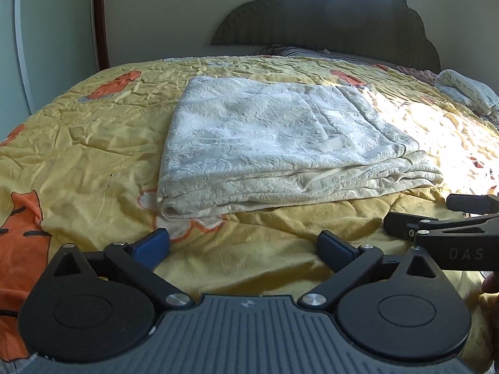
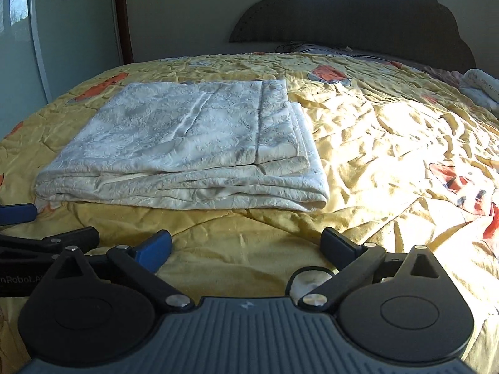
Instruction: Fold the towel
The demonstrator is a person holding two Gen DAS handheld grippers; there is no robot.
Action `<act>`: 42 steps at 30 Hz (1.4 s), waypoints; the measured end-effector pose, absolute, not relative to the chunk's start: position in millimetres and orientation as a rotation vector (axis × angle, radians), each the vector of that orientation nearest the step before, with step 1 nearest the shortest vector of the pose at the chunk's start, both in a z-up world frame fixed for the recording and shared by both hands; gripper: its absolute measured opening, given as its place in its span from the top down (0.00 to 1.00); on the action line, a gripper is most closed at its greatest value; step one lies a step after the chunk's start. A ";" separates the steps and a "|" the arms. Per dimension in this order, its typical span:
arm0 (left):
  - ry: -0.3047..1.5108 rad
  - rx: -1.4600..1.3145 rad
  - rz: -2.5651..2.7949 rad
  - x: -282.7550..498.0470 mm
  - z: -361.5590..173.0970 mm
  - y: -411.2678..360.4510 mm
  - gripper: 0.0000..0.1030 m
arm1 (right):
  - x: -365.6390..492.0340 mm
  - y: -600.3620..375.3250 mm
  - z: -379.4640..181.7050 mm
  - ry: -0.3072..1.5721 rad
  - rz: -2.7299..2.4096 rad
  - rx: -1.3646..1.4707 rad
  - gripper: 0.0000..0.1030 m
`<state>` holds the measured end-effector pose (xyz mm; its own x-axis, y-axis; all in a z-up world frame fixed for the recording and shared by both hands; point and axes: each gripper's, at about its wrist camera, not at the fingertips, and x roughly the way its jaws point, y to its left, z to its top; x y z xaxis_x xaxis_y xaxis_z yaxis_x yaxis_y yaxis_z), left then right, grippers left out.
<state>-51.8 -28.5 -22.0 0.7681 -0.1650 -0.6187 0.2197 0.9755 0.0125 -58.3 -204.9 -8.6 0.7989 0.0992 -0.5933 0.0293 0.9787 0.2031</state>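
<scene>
A white textured towel (image 1: 274, 143) (image 2: 187, 143) lies folded in several layers on the yellow quilt, its stacked edges facing me. My left gripper (image 1: 246, 243) hovers just short of the towel's near edge, its blue pads wide apart with nothing between them. My right gripper (image 2: 249, 243) stands open the same way, in front of the towel's near right corner and not touching it. In the left wrist view the right gripper (image 1: 467, 218) shows at the right edge. In the right wrist view the left gripper (image 2: 31, 227) shows at the left edge.
The yellow quilt (image 1: 78, 143) (image 2: 389, 155) with orange prints covers the whole bed. A dark scalloped headboard (image 1: 327, 15) stands at the far end. A white rolled cloth (image 1: 467, 90) lies at the far right. A wardrobe door (image 1: 46, 31) is to the left.
</scene>
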 end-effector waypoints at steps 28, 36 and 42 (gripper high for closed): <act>0.655 0.072 -0.183 -50.7 -22.1 -25.5 0.00 | -57.4 -210.0 -14.4 0.627 0.026 0.191 0.00; 0.655 0.073 -0.183 -50.5 -22.4 -25.6 0.00 | -57.6 -210.1 -14.4 0.626 0.026 0.192 0.00; 0.655 0.069 -0.184 -50.4 -22.2 -25.5 0.00 | -57.5 -210.2 -14.4 0.626 0.026 0.192 0.00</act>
